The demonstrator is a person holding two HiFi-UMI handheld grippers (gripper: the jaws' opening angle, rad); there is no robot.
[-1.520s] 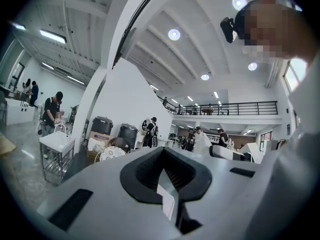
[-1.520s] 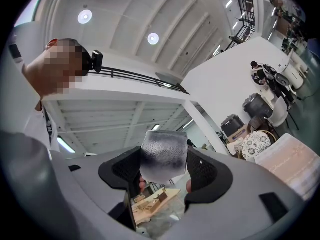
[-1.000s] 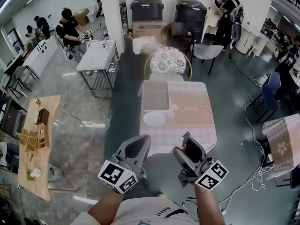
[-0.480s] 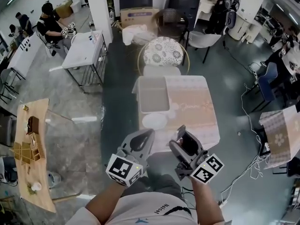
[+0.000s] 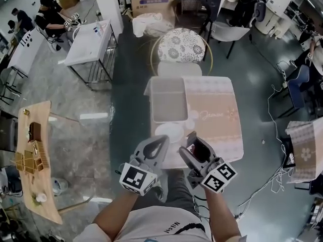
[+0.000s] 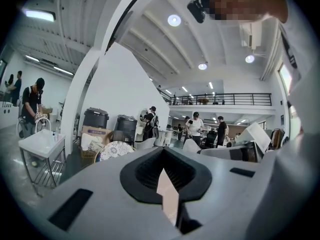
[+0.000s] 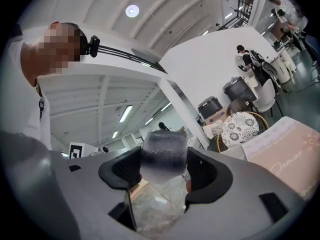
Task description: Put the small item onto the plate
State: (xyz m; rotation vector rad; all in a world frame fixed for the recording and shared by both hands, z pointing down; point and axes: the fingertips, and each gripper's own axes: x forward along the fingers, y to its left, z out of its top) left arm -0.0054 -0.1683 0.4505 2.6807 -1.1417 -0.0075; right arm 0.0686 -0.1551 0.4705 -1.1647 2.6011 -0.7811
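Observation:
A white plate (image 5: pixel 170 131) lies on the pink-clothed table (image 5: pixel 212 115), near its front left corner. My right gripper (image 5: pixel 192 144) hovers over the table's near edge, just right of the plate. It is shut on the small item (image 7: pixel 163 151), a dark, translucent block squeezed between the pads of the right gripper (image 7: pixel 162 170). My left gripper (image 5: pixel 159 141) hangs just in front of the plate. In its own view the left gripper (image 6: pixel 168 185) has its jaws together, with only a thin sliver of pink cloth showing between them and nothing held.
A grey tray (image 5: pixel 167 100) lies behind the plate. A round patterned chair (image 5: pixel 181 45) stands at the table's far end. A white table (image 5: pixel 91 42) and a wooden bench (image 5: pixel 31 155) are at the left. Cables (image 5: pixel 267 178) trail on the floor at the right.
The table and plate have drawn closer in the head view. Both grippers now reach the table's near edge. The right gripper still holds the block.

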